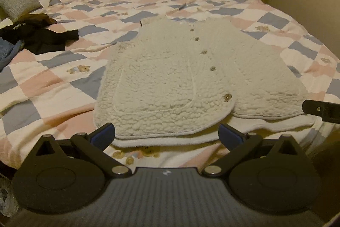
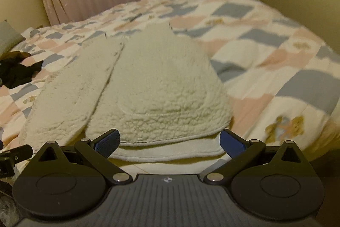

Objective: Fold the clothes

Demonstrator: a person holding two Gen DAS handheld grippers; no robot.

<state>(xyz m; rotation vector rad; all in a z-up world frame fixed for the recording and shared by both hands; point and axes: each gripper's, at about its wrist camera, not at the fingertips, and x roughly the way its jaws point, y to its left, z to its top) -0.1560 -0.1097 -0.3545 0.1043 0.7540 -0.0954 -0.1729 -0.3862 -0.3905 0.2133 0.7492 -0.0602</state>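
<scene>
A cream fleece vest (image 1: pixel 180 78) lay flat, buttoned, on the patchwork quilt (image 1: pixel 53 86) — its hem nearest both tools. The left gripper (image 1: pixel 166 135) and right gripper (image 2: pixel 170 142) stood wide, holding nothing, just short of that hem. Dark clothes (image 1: pixel 42 37) lay left of the vest.

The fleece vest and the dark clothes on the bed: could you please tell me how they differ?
The fleece vest is cream and fluffy; the dark clothes are black and brown. The vest lies spread flat mid-bed, buttons up; the dark clothes sit crumpled in a heap near the pillow. Both rest on the patchwork quilt.
</scene>
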